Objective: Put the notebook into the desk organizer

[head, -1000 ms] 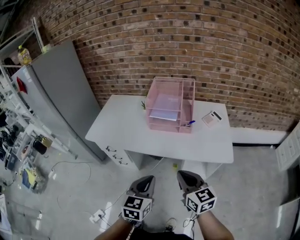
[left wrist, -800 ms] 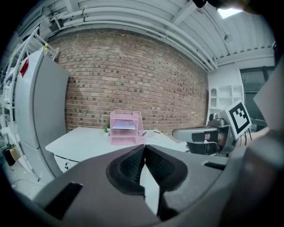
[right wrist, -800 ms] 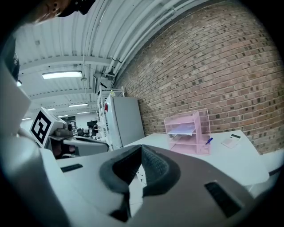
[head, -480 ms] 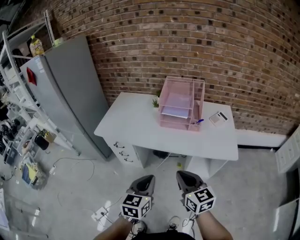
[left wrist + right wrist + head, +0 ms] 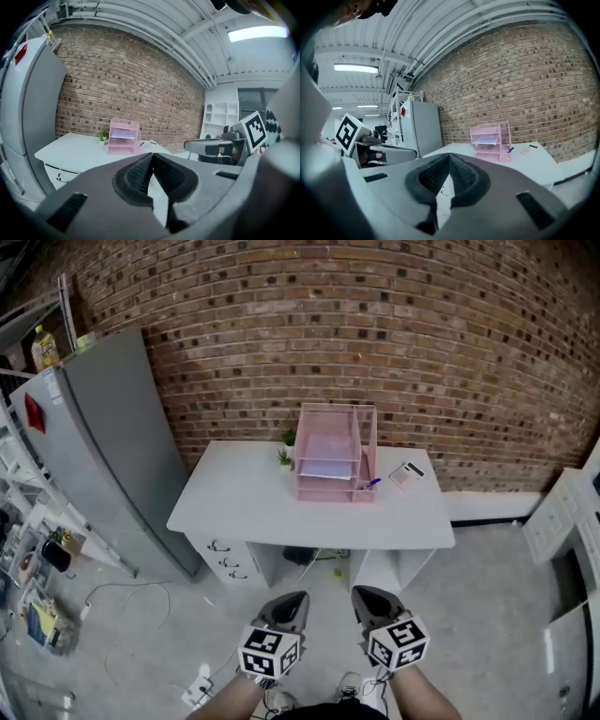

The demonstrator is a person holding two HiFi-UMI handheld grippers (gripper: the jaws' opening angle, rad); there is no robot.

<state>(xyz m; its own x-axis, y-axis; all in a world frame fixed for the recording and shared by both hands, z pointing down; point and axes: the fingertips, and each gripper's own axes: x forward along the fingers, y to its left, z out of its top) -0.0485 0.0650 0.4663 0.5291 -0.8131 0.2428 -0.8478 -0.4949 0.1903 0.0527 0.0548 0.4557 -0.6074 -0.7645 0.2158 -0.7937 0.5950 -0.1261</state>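
Pink plastic, the desk organizer [image 5: 336, 454] stands far ahead of both my jaws, on the white counter [image 5: 234, 507], close to the brick wall [image 5: 375, 324]. The notebook [image 5: 406, 474], I believe, is the small white thing with a dark band. It lies flat on the counter near the right side of the organizer, well ahead of my right gripper [image 5: 367, 598], and it is not yet touched. A blue pen [image 5: 373, 484] lies between the two. The jaws of my left gripper [image 5: 292, 601] are pressed together on nothing, and those of the right one also.

What could go wrong: the notebook lies flat, so badly aimed jaws may only push it along the smooth counter, or off its right edge. The pen may roll away if I knock it. The organizer looks light and may slide toward the wall when I push the notebook in.

To the left of my jaws stands a tall grey refrigerator [image 5: 103, 446], and below them is bare concrete floor [image 5: 487, 615]
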